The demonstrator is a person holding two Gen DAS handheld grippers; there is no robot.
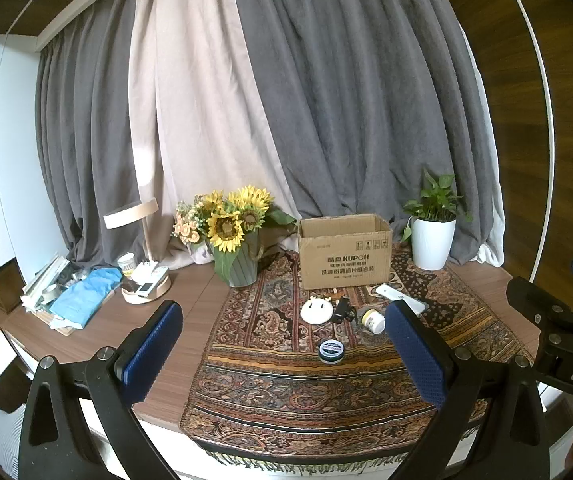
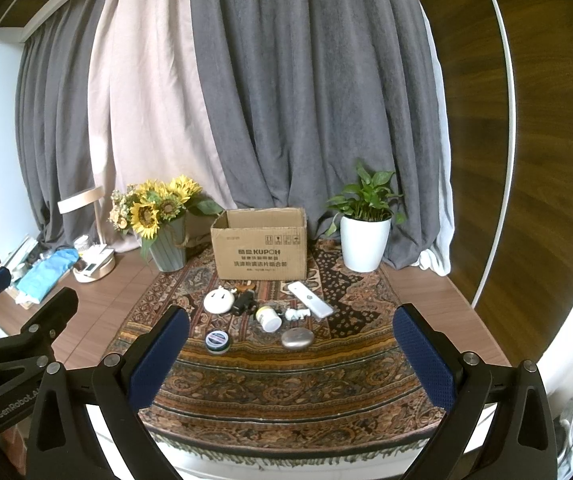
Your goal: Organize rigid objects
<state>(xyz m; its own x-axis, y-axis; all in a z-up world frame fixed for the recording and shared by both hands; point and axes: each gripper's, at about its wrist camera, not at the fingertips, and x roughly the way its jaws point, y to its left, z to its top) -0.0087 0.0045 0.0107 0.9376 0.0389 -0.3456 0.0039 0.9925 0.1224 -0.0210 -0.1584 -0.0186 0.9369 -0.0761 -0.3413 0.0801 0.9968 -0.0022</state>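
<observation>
Both left tongs (image 1: 286,344) and right tongs (image 2: 290,346) hang released and empty short of the bench (image 2: 98,312), small rigid items (image 2: 268,318) clustered just ahead, open cardboard box (image 2: 260,246) beyond, presumably their destination.

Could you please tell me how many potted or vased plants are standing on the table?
2: the sunflower bouquet in a grey ribbed vase stands left of the cardboard box; the green plant in a white pot stands to its right. None seems hidden.
</observation>
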